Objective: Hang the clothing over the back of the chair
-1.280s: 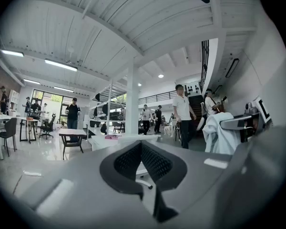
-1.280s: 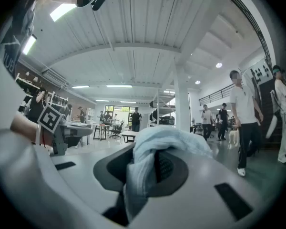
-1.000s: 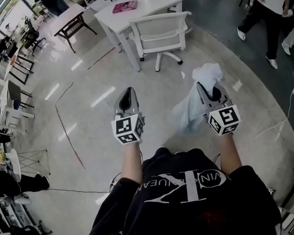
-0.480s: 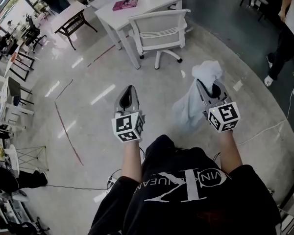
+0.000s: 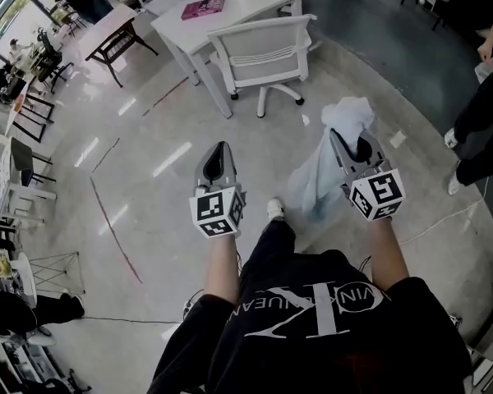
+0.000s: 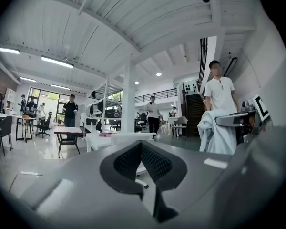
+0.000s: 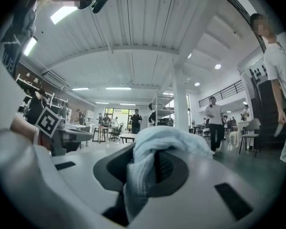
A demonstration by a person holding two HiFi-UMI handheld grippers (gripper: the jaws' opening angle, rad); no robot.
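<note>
While the wearer stands on the pale floor (image 5: 148, 138) in a black printed top (image 5: 312, 318), one white shoe (image 5: 274, 209) forward, both tools are held out level, side by side and well apart; left gripper (image 5: 219, 148): jaws together, nothing between them; right gripper (image 5: 352, 140): jaws clamped on the pale blue clothing (image 5: 322, 175), a bunch bulging over the tips, the rest hanging off its inner side toward the floor; clothing is well apart from the chair, not yet hung; white swivel chair (image 5: 263, 52) sits ahead, backrest facing the wearer, tucked against a white desk (image 5: 238, 2); pink book (image 5: 203, 7) lies on that desk; a black-legged table (image 5: 119, 39) stands further left; another person's legs (image 5: 476, 130) show at the right edge
</note>
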